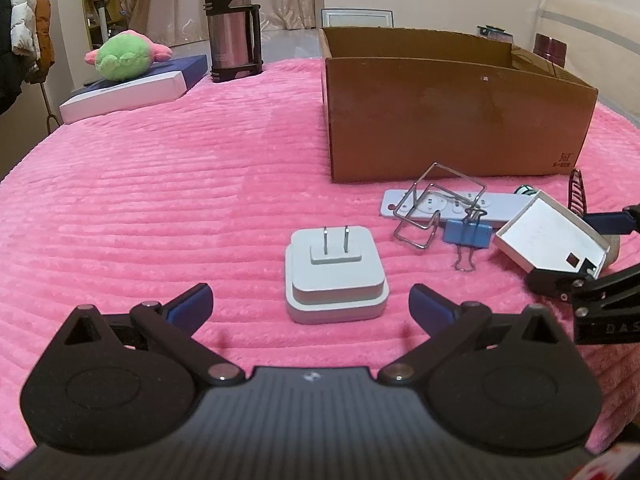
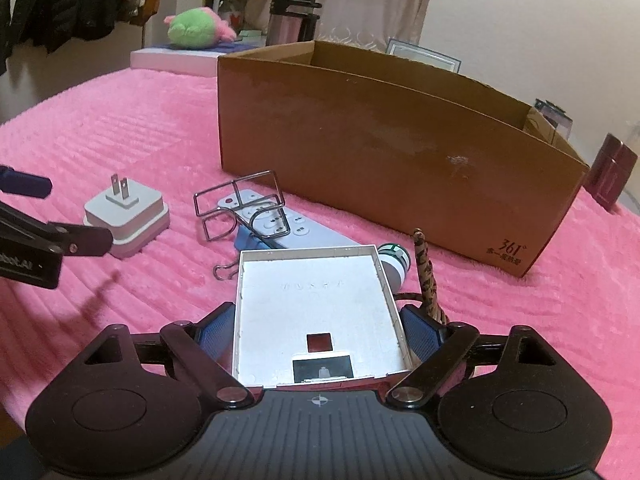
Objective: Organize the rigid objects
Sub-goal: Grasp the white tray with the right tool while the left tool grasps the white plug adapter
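Note:
A white plug adapter (image 1: 335,276) with prongs up lies on the pink blanket, just ahead of my open, empty left gripper (image 1: 310,304). It also shows in the right wrist view (image 2: 126,218). My right gripper (image 2: 318,326) is shut on a shallow white box tray (image 2: 318,312), which appears tilted in the left wrist view (image 1: 554,234). A wire frame (image 1: 434,204), a white remote (image 1: 452,205), a blue binder clip (image 1: 467,234), a small white and green bottle (image 2: 394,260) and a striped hair clip (image 2: 426,276) lie before the open cardboard box (image 1: 452,120).
A steel thermos (image 1: 232,26), a green plush toy (image 1: 122,56) on a flat white and blue box (image 1: 132,90) stand at the far left. A dark red container (image 2: 612,172) stands right of the cardboard box. Clothes hang at the far left.

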